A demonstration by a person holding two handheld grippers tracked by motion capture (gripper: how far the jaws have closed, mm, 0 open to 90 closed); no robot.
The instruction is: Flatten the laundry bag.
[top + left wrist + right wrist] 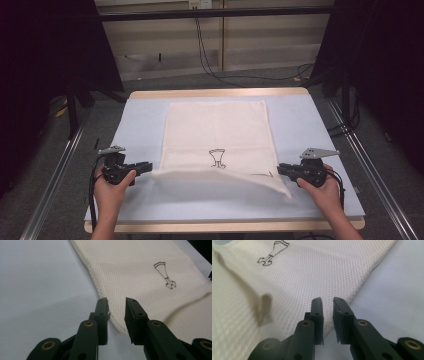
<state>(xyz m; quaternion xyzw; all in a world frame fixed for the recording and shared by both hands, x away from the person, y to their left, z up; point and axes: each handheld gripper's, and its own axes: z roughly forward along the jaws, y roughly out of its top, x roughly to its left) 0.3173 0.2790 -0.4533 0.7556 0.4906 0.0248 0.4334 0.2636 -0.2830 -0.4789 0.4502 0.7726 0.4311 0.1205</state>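
Observation:
A cream mesh cloth (215,125) with a small black drawing (217,159) lies flat on the pale blue table top (140,115). Its near edge is folded over and sags in a diagonal ridge toward the right. My left gripper (149,166) sits level at the cloth's near-left corner, and its jaws stand apart with nothing pinched; in the left gripper view (116,307) the cloth's edge (117,322) runs beneath the gap. My right gripper (279,170) rests at the near-right corner, its jaws (327,305) a little apart over the cloth's edge (342,282). A blurred tan strap (263,306) hangs over the cloth to the left.
The table has a wooden rim (220,92) at the back. Metal rails (55,170) run along the floor on both sides. Black cables (210,65) trail on the carpet behind, and dark curtains close off both sides.

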